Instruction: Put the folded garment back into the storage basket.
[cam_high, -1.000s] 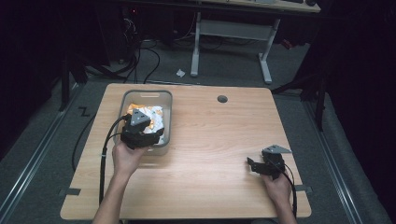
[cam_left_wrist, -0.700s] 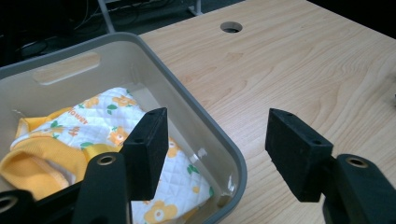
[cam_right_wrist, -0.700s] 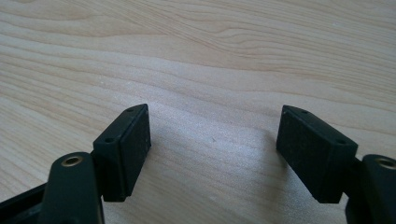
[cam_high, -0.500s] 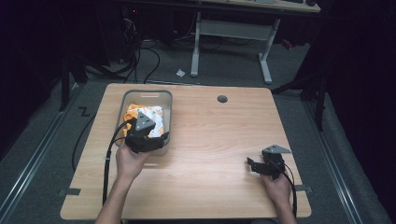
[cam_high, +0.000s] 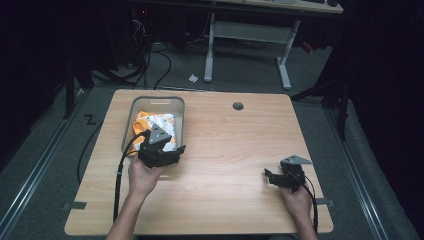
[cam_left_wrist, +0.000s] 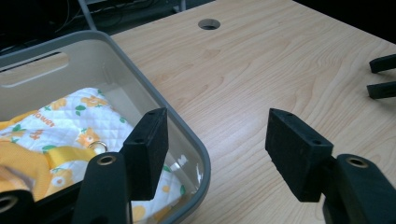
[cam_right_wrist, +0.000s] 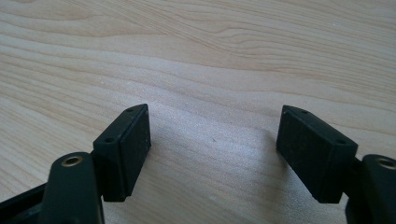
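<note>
A grey plastic bin (cam_high: 131, 116) (cam_left_wrist: 154, 93) stands on the left half of the wooden table (cam_high: 225, 145). Inside it lies a white quilted cloth with orange flowers and yellow trim (cam_high: 155, 124) (cam_left_wrist: 70, 126). My left gripper (cam_high: 165, 154) (cam_left_wrist: 215, 144) is open over the bin's near right corner, one jaw inside the bin above the cloth, the other outside over the table. Nothing is between its jaws. My right gripper (cam_high: 272, 177) (cam_right_wrist: 212, 149) rests open near the table's front right, with bare wood between its jaws.
A round cable hole (cam_high: 238, 106) (cam_left_wrist: 208, 23) sits near the table's far edge. The right gripper's fingertips (cam_left_wrist: 383, 77) show at the right edge of the left gripper view. Cables and a desk frame (cam_high: 245, 30) lie on the floor beyond the table.
My left gripper has drawn back from inside the bin toward its near right corner, and it holds nothing. The right gripper has not moved.
</note>
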